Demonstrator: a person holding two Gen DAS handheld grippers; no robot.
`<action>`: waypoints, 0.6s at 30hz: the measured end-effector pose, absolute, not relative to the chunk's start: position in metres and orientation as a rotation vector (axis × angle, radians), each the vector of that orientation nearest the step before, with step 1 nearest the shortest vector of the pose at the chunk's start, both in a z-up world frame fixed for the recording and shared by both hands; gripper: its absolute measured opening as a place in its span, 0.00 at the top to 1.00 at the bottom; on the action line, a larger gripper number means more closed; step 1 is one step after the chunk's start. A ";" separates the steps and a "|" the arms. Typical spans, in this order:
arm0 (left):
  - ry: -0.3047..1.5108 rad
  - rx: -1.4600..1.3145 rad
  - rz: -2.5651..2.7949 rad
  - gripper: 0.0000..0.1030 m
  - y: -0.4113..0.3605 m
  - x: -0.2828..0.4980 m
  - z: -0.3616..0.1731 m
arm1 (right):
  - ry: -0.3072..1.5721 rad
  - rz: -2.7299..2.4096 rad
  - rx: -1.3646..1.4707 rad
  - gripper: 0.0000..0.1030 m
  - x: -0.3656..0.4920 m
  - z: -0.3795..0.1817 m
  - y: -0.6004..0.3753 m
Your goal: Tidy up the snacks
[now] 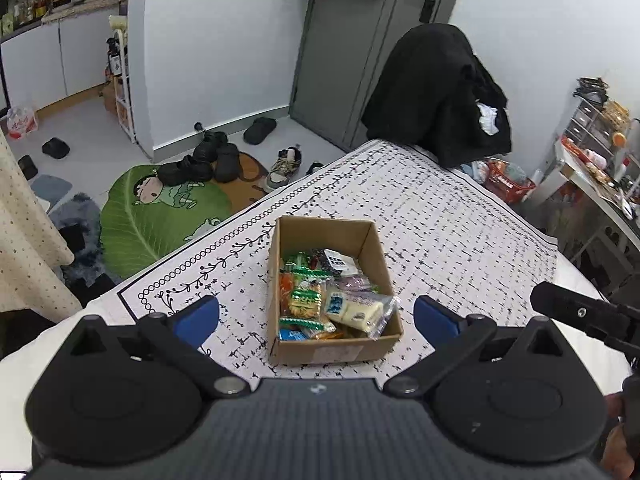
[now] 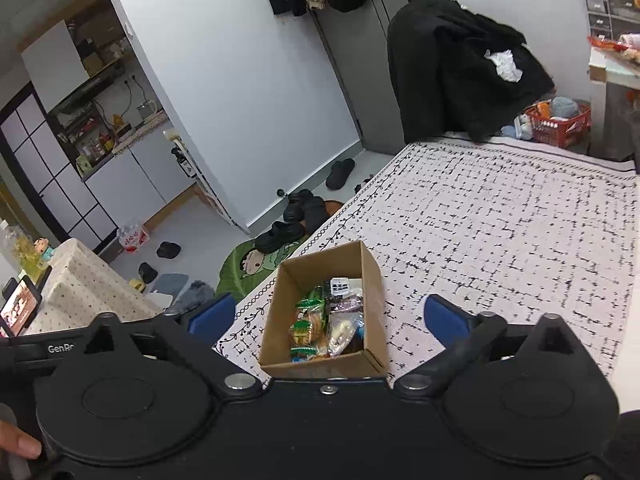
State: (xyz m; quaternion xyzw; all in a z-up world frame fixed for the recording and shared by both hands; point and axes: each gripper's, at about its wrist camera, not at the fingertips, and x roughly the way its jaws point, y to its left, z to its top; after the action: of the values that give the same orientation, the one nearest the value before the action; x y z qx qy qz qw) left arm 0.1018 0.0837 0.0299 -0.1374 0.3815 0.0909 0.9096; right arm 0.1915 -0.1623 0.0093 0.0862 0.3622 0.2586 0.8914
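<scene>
An open cardboard box [image 1: 288, 354] stands on the patterned tablecloth near the table's front corner; it also shows in the right wrist view [image 2: 374, 280]. It holds several wrapped snacks [image 1: 308, 300], among them a clear pack of pale bars [image 1: 360, 310] leaning on the right wall, and the snacks show in the right wrist view too [image 2: 320, 328]. My left gripper [image 1: 316, 316] is open and empty, held above the box with its blue pads either side. My right gripper [image 2: 326, 316] is open and empty, also above the box. Part of the right gripper [image 1: 580, 314] shows in the left view.
The tablecloth [image 1: 440, 232] covers the table; its left edge [image 1: 224, 232] drops to a floor with a green mat [image 1: 160, 208] and shoes. A chair draped in black clothes [image 1: 436, 92] stands at the far end. A red basket [image 2: 560, 124] sits beyond.
</scene>
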 end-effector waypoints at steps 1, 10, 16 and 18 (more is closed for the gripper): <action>0.780 -0.281 0.186 0.00 0.082 0.098 0.031 | 0.748 0.537 0.174 0.00 0.187 0.010 -0.163; 0.730 -0.241 0.180 0.00 0.071 0.057 0.043 | 0.712 0.554 0.138 0.00 0.152 0.020 -0.173; 0.710 -0.217 0.193 0.00 0.067 0.036 0.047 | 0.691 0.556 0.119 0.00 0.133 0.024 -0.177; 0.703 -0.213 0.195 0.00 0.065 0.029 0.049 | 0.686 0.556 0.126 0.00 0.128 0.025 -0.180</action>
State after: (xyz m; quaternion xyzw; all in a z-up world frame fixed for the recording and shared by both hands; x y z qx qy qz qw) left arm 0.0290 0.0649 0.0488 -0.1042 0.3432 0.0952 0.9286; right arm 0.1276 -0.1802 0.0249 0.0610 0.3317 0.2689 0.9022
